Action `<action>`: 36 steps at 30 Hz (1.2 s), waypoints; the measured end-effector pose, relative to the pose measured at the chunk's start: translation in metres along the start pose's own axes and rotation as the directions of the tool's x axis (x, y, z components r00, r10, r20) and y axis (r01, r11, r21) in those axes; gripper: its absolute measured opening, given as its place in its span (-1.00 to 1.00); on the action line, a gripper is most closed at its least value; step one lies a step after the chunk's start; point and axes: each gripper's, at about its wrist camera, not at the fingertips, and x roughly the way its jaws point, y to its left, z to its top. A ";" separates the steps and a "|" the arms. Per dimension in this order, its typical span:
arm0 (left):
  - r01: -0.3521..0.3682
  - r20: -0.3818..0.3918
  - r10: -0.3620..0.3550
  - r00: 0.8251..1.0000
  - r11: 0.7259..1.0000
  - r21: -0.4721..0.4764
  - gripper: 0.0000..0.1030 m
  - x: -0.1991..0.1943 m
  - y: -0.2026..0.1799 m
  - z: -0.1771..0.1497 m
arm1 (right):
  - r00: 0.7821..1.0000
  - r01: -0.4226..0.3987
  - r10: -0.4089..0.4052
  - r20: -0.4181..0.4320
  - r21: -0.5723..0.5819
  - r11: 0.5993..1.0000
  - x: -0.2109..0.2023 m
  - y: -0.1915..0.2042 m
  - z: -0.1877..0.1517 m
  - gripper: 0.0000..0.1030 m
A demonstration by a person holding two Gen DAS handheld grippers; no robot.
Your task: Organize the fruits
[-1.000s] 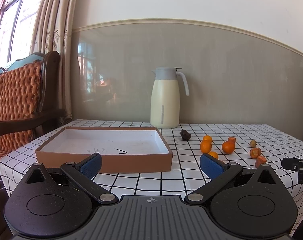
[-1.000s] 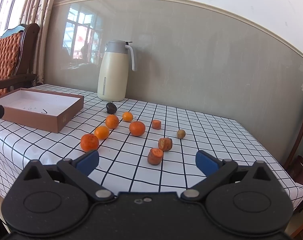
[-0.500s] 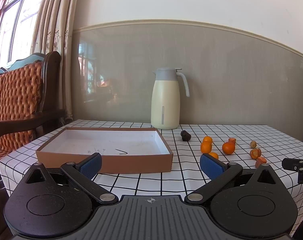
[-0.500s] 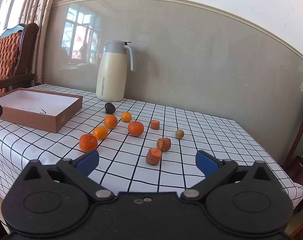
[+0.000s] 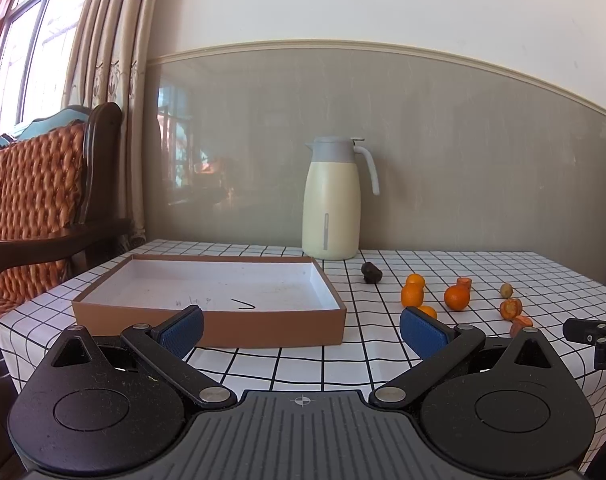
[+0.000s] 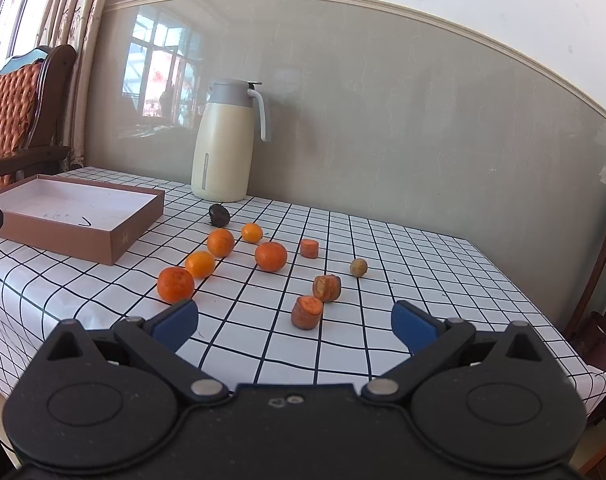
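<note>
- Left gripper (image 5: 301, 330): jaws spread wide, nothing between them. It hangs at the near edge of the table (image 5: 383, 364), facing the box (image 5: 207, 326).
- Right gripper (image 6: 293, 326): jaws likewise spread wide and empty, held off the near edge, facing the scattered fruit.
- Box: shallow, brown outside, white inside, on the left part of the table. Nothing in it but a few pen marks. No fruit sorted yet, by my judgement.
- Fruit, all loose on the cloth to the right of the box: five oranges, the nearest orange (image 6: 175, 284) lying just beyond the right gripper's left finger; a dark fruit (image 6: 217, 215) far back by the jug (image 6: 223, 148); a small olive-brown fruit (image 6: 358, 267) to the right.
- Also three cut orange chunks; the near chunk (image 6: 306, 312) lies almost dead ahead of the right gripper, between its fingers' lines, cut face up. What these are cannot be told for certain.
- Deciding relation: the whole scatter lies directly in front of the right gripper and well to the right of the left one, which sees it only at the side of its view. The right hand is clearly the nearer.
- Judgement: a first pick would fall to the right gripper, either straight ahead to the near chunk or slightly left to the nearest orange, then a carry leftward to the box.
- Risk: round fruit may roll if nudged by one finger first.
</note>
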 end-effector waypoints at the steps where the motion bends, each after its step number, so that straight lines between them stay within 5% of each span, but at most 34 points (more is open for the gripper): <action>1: 0.000 -0.001 0.000 1.000 1.000 0.000 1.00 0.000 0.000 0.000 | 1.000 0.000 0.000 0.000 0.000 1.000 0.000 0.000 0.000 0.89; 28: -0.003 -0.010 0.003 1.000 1.000 -0.019 1.00 0.002 0.000 0.001 | 1.000 -0.014 0.014 -0.010 -0.007 1.000 0.000 0.000 0.001 0.89; 36: 0.153 -0.028 -0.157 0.987 0.982 -0.109 1.00 0.024 -0.006 0.000 | 0.998 -0.021 0.021 -0.060 0.000 1.000 0.021 -0.005 0.007 0.55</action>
